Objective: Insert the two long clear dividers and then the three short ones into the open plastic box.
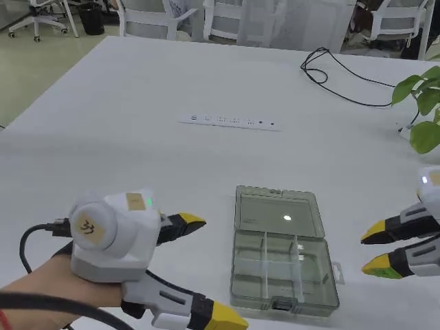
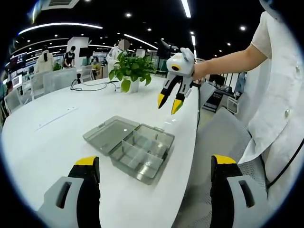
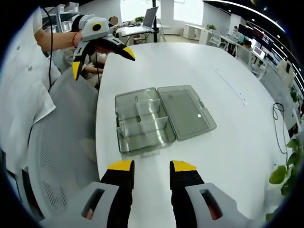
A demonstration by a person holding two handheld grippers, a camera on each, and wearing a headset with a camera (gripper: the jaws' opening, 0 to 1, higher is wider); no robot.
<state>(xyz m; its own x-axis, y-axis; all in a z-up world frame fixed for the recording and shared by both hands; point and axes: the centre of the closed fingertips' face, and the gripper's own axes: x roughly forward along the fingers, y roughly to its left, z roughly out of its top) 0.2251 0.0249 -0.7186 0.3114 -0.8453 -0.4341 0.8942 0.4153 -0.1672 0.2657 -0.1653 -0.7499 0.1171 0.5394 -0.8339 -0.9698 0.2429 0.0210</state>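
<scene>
Both grippers hover above the near edge of the bench [image 1: 137, 151] and hold nothing: the left gripper [image 1: 212, 269] has its yellow-tipped jaws spread wide, and the right gripper [image 1: 372, 250] has its jaws parted by a narrower gap. A hand [image 1: 55, 289] grips the left one, and a black lead [image 1: 31, 237] runs off its white body. Further in on the smooth white top, a flat white power strip [image 1: 230, 122] lies near the middle, a thin black cable [image 1: 330, 74] loops toward the far right corner, and a leafy green plant [image 1: 421, 103] stands at the right edge. White chairs [image 1: 227, 20] line the far edge, and a grey mesh chair [image 3: 57, 156] sits just off the near edge. The plastic box [image 1: 247, 275] lies between the two grippers, close to the near edge and touching neither. It is a shallow rectangular case of smoky clear plastic with rounded corners. Its lid [image 1: 278, 210] is thrown fully back and lies flat on the bench on the far side, joined to the body along one long edge and catching a spot of light. Thin clear dividers [image 1: 265, 258] stand upright inside the body and split it into compartments; their exact number is hard to tell through the glare
</scene>
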